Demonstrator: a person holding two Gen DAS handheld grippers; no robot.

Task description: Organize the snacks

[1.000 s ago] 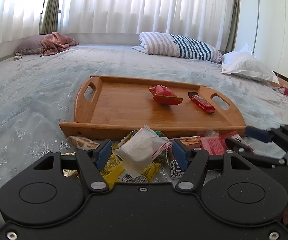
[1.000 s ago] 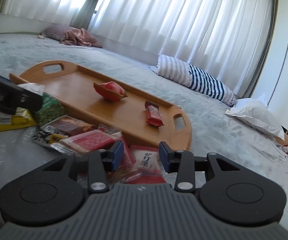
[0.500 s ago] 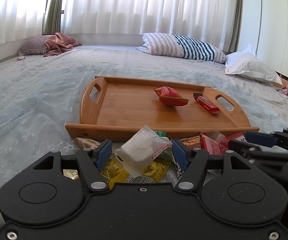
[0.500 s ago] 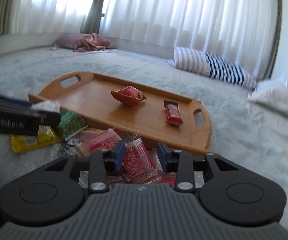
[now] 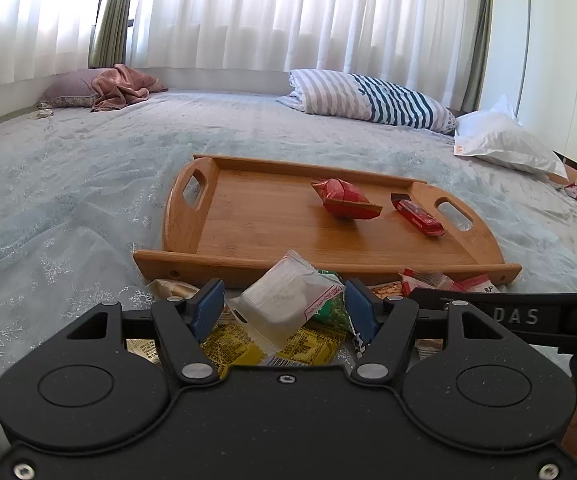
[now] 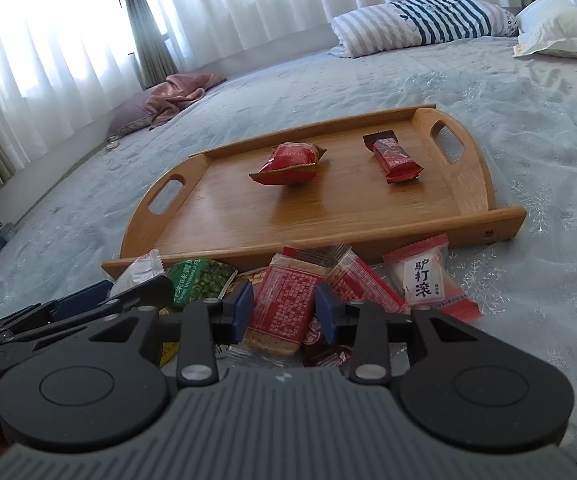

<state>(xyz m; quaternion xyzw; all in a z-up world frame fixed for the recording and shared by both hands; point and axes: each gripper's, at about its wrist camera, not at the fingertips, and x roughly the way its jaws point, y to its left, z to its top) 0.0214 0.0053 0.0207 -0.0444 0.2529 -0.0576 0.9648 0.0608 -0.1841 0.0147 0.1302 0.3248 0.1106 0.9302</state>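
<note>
A wooden tray (image 5: 248,232) (image 6: 328,216) lies on the bed with a red pouch (image 5: 344,200) (image 6: 290,160) and a red bar (image 5: 418,216) (image 6: 394,156) on it. A heap of snack packets sits against its near rim. My left gripper (image 5: 284,296) is shut on a white packet (image 5: 288,308), which is held tilted above a yellow packet (image 5: 308,344). My right gripper (image 6: 283,300) has a red cracker packet (image 6: 288,280) between its pads. Its jaws are opening slightly, though both pads still touch the packet. The left gripper's fingers (image 6: 140,292) show at the left of the right wrist view.
A green pea packet (image 6: 204,284) and a white-and-red packet (image 6: 424,284) lie in the heap. A striped pillow (image 5: 368,100) and a white bag (image 5: 500,140) rest at the far right. A pink blanket (image 5: 124,88) lies far left. White curtains hang behind the bed.
My right gripper has rolled and risen a little, and the red cracker packet now sits squarely between its pads. The left gripper and its white packet have stayed put.
</note>
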